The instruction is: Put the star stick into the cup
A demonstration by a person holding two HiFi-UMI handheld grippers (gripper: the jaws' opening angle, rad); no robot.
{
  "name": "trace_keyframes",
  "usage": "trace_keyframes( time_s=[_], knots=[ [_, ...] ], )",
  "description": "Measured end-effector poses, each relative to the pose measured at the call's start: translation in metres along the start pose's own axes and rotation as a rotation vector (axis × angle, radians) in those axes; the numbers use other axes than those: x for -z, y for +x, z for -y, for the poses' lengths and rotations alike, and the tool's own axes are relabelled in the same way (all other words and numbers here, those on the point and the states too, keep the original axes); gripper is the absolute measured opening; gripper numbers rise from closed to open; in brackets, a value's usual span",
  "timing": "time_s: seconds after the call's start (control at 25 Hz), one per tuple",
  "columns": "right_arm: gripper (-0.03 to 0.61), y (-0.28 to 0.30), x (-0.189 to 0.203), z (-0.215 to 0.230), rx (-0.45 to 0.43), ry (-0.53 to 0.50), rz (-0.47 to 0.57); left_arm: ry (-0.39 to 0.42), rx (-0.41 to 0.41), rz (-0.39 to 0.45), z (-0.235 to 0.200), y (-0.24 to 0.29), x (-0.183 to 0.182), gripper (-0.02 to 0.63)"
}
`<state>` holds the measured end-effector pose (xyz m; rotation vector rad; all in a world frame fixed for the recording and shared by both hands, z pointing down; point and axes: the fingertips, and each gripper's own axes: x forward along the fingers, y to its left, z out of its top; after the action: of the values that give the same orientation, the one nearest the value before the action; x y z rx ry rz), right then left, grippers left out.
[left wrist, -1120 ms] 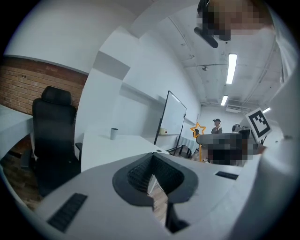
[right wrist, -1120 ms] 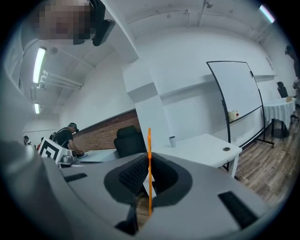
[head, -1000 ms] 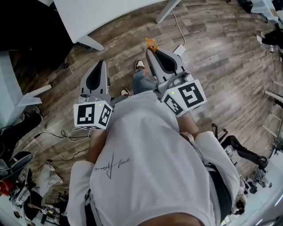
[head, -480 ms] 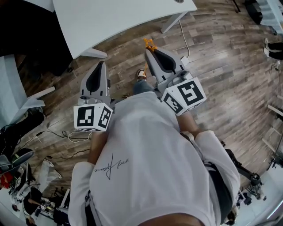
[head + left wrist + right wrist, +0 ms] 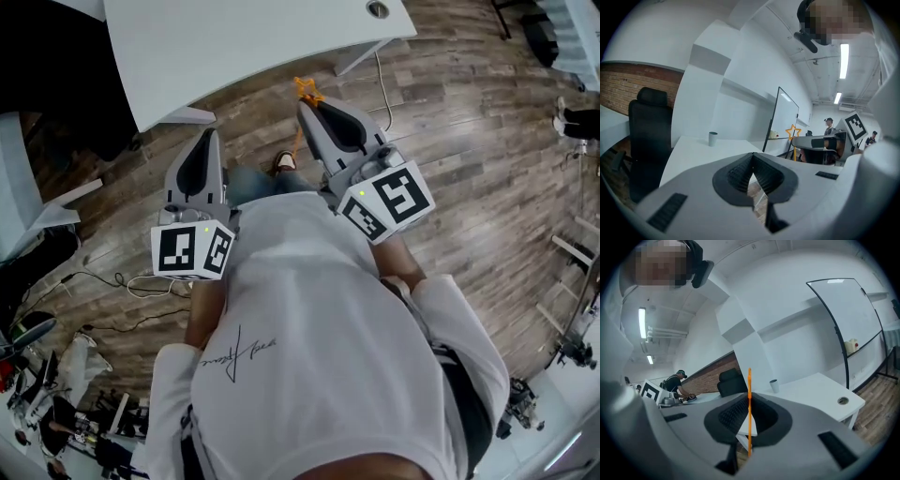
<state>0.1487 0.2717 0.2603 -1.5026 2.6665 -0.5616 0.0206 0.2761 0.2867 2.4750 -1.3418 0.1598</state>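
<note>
My right gripper [image 5: 306,105] is shut on the orange star stick [image 5: 749,408], which stands upright between its jaws. The star [image 5: 307,89] pokes out past the jaw tips toward the white table [image 5: 234,42]; the same star [image 5: 792,131] shows from the side in the left gripper view. A small grey cup [image 5: 774,386] stands upright far off on that table, and the cup [image 5: 712,138] is also seen beyond my left gripper [image 5: 752,157]. My left gripper [image 5: 208,139] is shut with nothing in it. Both grippers hang over the wooden floor, short of the table.
A cable hole [image 5: 378,9] sits near the table's corner. A black office chair [image 5: 647,136] stands at the table's left side. A whiteboard [image 5: 843,324] on a stand is to the right. Cables [image 5: 141,286] and clutter lie on the floor at left. Another person [image 5: 677,383] works at a distant desk.
The white table has come nearer and fills more of the head view's top. Both grippers stay shut and move forward with the person; the stick remains in the right one.
</note>
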Motion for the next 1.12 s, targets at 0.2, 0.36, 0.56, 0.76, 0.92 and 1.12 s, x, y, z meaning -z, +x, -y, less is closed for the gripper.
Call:
trace_keyframes(
  time_s=[0.2, 0.36, 0.56, 0.76, 0.92, 1.12],
  knots=[
    [0.02, 0.016, -0.007, 0.006, -0.038, -0.003, -0.011, -0.051, -0.015, -0.032, -0.01, 0.014, 0.009, 0.009],
    [0.02, 0.034, -0.01, 0.01, -0.054, -0.003, -0.018, -0.066, -0.036, -0.038, -0.028, 0.024, 0.008, 0.009],
    [0.02, 0.058, -0.019, 0.017, -0.069, -0.023, -0.026, -0.071, -0.027, -0.034, -0.044, 0.048, -0.003, 0.009],
    [0.02, 0.092, -0.031, 0.029, -0.071, -0.026, -0.028, -0.074, -0.028, -0.02, -0.067, 0.073, -0.018, 0.009],
    [0.02, 0.122, -0.04, 0.037, -0.07, -0.028, -0.028, -0.077, -0.031, -0.018, -0.092, 0.094, -0.028, 0.009],
    [0.02, 0.158, -0.052, 0.043, -0.075, -0.03, -0.04, -0.085, -0.034, -0.001, -0.12, 0.116, -0.046, 0.009]
  ],
)
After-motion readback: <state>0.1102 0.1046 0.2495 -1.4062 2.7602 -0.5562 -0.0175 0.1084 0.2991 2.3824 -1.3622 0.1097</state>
